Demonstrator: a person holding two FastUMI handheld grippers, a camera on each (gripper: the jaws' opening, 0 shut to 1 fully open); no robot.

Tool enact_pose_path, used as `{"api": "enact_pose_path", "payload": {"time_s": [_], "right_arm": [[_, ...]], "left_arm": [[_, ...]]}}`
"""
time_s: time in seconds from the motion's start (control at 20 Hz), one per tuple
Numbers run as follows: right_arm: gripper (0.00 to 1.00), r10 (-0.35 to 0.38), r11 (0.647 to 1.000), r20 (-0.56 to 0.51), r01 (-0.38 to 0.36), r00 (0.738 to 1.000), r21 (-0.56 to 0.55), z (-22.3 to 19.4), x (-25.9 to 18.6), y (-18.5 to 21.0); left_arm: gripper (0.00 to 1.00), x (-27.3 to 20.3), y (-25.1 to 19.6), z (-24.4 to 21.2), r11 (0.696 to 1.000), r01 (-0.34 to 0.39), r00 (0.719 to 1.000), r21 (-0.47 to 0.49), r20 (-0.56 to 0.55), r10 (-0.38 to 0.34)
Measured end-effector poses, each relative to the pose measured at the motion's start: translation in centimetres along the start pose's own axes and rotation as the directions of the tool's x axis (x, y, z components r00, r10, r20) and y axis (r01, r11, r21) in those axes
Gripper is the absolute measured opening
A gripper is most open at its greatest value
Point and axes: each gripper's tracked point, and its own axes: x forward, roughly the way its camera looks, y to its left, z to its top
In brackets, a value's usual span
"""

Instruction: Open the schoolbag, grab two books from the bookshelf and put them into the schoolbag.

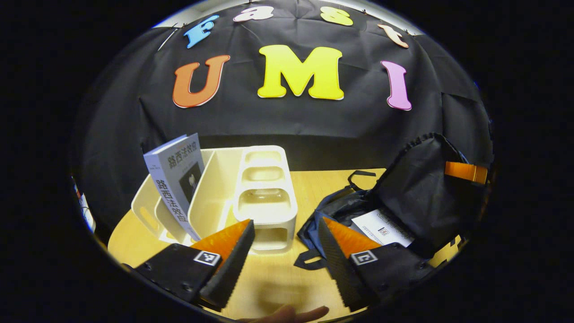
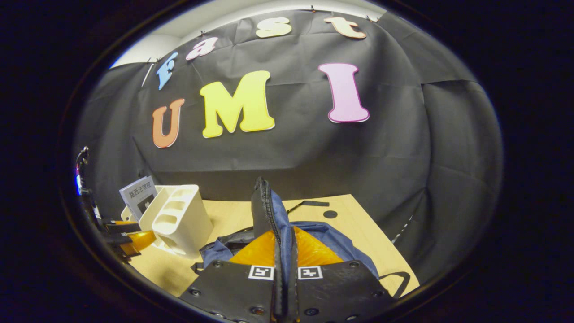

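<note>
Pale wood makes up the surface (image 1: 273,269), which carries everything here. The bag (image 1: 417,197), black outside with blue lining, is the largest thing: in the left gripper view it lies ahead and to the right of the fingers, its mouth open toward them, with the black flap lifted up and back. A white sheet or book (image 1: 383,226) lies flat inside the opening, just beyond the right finger. In the right gripper view the bag's (image 2: 314,235) zippered edge (image 2: 269,211) stands upright, running up and away from the fingers, which are closed on it; the right gripper (image 2: 284,273) pinches that edge between both fingers.

The cream shelf (image 1: 264,193) stands ahead of the left gripper (image 1: 287,251), slightly to the left, its long axis running away from the fingers, with open cubbies on its near end. In its left slot a grey book (image 1: 177,179) stands on its lower edge, tilted to the left, spine facing the fingers, its long axis nearly upright. It is beyond the left finger and apart from it.

The left gripper's fingers are spread wide with nothing between them. A fingertip of a hand (image 1: 291,314) shows at the bottom edge.
</note>
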Motion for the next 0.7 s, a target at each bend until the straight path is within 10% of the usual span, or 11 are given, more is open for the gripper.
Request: {"api": "enact_pose_path", "payload": {"time_s": [0.05,0.7], "right_arm": [[0.05,0.001,1.000,-0.002,-0.001,1.000,0.000,0.0,0.0,0.0],[0.07,-0.002,1.000,0.017,0.002,1.000,0.021,0.0,-0.8,-0.3]], "left_arm": [[1.00,-0.4,1.1,0.6,1.000,-0.019,1.000,0.006,0.009,0.019],[0.99,-1.5,14.9,12.5,0.971,-0.193,0.979,0.142,0.089,0.181]]}}
